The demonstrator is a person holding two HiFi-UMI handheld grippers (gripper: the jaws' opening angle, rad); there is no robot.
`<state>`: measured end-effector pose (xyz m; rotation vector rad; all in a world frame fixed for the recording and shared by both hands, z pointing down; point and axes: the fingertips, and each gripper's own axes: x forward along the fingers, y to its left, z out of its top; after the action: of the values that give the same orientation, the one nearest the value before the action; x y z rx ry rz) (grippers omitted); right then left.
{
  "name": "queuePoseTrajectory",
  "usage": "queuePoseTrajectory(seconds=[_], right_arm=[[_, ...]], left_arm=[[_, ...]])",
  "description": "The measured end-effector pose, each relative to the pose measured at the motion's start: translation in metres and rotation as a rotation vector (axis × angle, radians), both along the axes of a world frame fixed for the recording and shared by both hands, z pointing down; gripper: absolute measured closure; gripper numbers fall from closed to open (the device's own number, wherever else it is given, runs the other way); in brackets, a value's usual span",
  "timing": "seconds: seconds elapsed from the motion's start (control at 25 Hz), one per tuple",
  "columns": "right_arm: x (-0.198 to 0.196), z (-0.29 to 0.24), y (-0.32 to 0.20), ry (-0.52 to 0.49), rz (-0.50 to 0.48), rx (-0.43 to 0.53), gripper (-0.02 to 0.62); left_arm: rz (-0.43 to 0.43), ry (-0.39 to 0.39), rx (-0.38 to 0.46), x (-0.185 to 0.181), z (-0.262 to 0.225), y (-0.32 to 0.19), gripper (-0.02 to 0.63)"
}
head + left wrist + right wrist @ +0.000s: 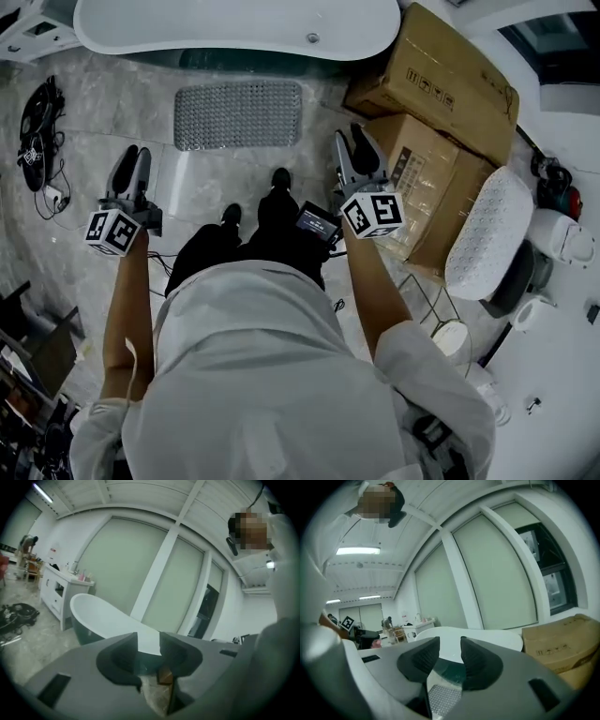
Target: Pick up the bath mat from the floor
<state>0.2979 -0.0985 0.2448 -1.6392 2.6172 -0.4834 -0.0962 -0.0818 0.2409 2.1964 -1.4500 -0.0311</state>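
Cable bundle: on the floor at the far left edge, well apart from the mat.

Left claw: left of centre, released, jaws a little apart, gripping nothing and touching nothing.

Bath mat: grey, studded, flat on the floor at upper centre. Its far edge lies just beside the bathtub. Open floor lies between its near edge and both claws.

Right claw: right of centre, released, jaws a little apart, empty, near the mat's right end.

Cardboard boxes: stacked at upper right, close beside the right claw, crowding that side.
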Motion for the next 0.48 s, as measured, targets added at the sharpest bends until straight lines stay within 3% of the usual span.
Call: queuePoseTrajectory(seconds=[0.08, 0.32, 0.48], right_arm=[[0.007, 0.02, -0.019, -0.027, -0.036, -0.041, 0.449], [0.013, 0.095, -0.059, -0.064, -0.137, -0.191, 0.442], [0.011, 0.163, -0.076, -0.119, -0.167, -0.329, 0.436]], left_arm=[[-0.068, -0.009, -0.031, -0.011, 0.01, -0.008, 0.461], [-0.152, -0.072, -0.149, -0.036, 0.059, -0.01, 0.451], [-0.155, -0.115, -0.255, -0.059, 0.117, -0.012, 0.441]])
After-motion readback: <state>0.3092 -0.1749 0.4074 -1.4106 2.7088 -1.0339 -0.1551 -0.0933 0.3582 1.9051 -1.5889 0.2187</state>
